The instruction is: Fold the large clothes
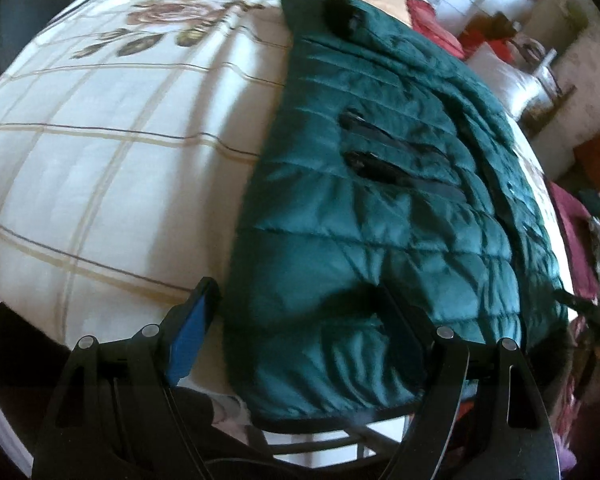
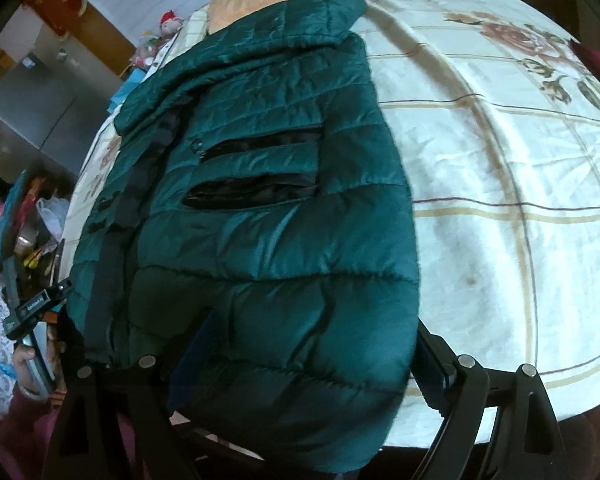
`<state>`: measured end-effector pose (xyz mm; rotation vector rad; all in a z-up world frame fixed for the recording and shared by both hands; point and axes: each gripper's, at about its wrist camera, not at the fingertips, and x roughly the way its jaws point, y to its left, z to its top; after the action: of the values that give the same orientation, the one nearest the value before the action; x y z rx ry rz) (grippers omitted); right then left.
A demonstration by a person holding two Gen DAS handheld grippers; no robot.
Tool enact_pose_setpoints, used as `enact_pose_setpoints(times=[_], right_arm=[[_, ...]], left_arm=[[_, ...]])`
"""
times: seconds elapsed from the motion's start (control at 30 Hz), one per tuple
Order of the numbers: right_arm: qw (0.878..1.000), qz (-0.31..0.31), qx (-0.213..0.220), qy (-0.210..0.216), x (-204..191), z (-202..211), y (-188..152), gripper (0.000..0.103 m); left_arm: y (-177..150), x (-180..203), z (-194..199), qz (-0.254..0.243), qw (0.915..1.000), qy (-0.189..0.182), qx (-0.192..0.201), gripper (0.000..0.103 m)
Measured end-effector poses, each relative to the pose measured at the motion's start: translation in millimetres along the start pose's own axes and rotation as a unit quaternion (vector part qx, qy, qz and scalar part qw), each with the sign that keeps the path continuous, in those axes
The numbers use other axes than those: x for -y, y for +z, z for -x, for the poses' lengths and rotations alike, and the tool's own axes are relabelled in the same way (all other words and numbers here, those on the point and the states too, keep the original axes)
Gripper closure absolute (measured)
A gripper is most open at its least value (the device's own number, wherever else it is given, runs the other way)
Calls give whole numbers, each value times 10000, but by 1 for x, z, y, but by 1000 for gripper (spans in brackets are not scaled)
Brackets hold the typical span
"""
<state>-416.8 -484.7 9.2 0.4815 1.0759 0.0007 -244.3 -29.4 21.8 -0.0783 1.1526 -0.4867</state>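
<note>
While the green quilted jacket (image 1: pixel 380 208) lies lengthwise on the bed (image 1: pixel 100 160), its hem at the near edge and its collar far up toward the pillows, both grippers come in low over that hem. Left gripper (image 1: pixel 296 320): fingers spread wide, one blue pad on the bare bedspread beside the jacket, the other over the padding, nothing clamped. Right gripper (image 2: pixel 312 344): fingers also wide apart, straddling the near corner of the hem, and as far as I can tell not yet pressing on it.

Handling, now: this looks a puffy, light thing with a shiny shell, so I'd judge it soft, springy and a bit slippery. It will likely bulge back after each fold. Best hold would be the bound hem or the side seams, where the fabric is thinner and firmer, not the fat quilted panels.

Hard to read: the hem's underside hangs past the bed edge out of sight, the sleeves seem tucked under, and motion blur smears the nearest folds.
</note>
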Motion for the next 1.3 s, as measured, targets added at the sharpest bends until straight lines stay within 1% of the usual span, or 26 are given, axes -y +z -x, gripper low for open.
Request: enact_pose_setpoints(times=[0.1,0.23,0.27,0.3,0.33,0.37,0.4,0.47,0.53,0.57,0.67,0.7,0.73,0.77,0.8,0.83,0.87,0.9,0.93,1.0,1.13,1.2,1.3], right_arm=[[9999,91,4,87,-4,-1,1,15],[9997,-14,45,246,2,-4,1,16],[9998,65,111,173,0,-3,0,23],[9998,139,104,133,-1,-2,-1,38],[9997,211,115,107,-2,-1,-1,43],[9995,258,147,132,-2,2,-1,51],[9993,298,148,169,-3,4,-1,58],[9990,343,153,239,-2,7,0,61],[9989,322,113,308,1,5,1,61],[9990,291,94,340,3,3,1,59],[9989,309,96,348,4,0,0,57],[9988,321,119,354,3,0,-1,57],[9987,349,135,337,2,1,-1,57],[9986,399,154,318,0,2,-1,62],[9982,458,238,314,-3,5,0,73],[9977,488,338,332,-5,9,2,78],[9971,497,440,384,-7,14,6,82],[9965,495,507,435,-7,17,8,84],[9956,494,602,515,-9,23,12,84],[9933,460,794,709,-11,33,21,84],[9875,371,1147,1016,-16,50,43,84],[9846,361,1323,1082,-20,57,54,84],[9814,433,1533,1069,-27,65,70,84]], left_arm=[[0,7,-3,-204,9998,11,-61,22],[1,9,-4,-269,9996,8,-87,22],[1,9,-4,-295,9995,-15,-105,22],[1,10,-4,-331,9994,-29,-128,22],[1,10,-4,-370,9992,-50,-159,22],[1,10,-4,-381,9991,-61,-166,24],[2,9,-3,-378,9991,-94,-181,27],[3,10,-3,-369,9990,-117,-201,27],[3,10,-4,-332,9993,-84,-180,27],[3,10,-4,-314,9993,-78,-165,27],[1,15,-5,-457,9988,30,-158,27],[1,17,-5,-527,9985,50,-156,28],[1,18,-5,-572,9983,32,-144,40],[1,19,-3,-597,9982,24,-102,47],[2,19,0,-620,9981,53,-47,58],[4,19,3,-635,9980,62,6,70],[7,19,8,-646,9978,51,103,75],[10,19,13,-647,9977,17,184,82],[13,19,17,-637,9976,-41,251,84],[20,21,28,-620,9970,-195,430,86],[33,30,39,-729,9945,-190,726,87],[40,31,44,-730,9934,-213,858,87],[56,33,53,-670,9914,-267,1088,87]])
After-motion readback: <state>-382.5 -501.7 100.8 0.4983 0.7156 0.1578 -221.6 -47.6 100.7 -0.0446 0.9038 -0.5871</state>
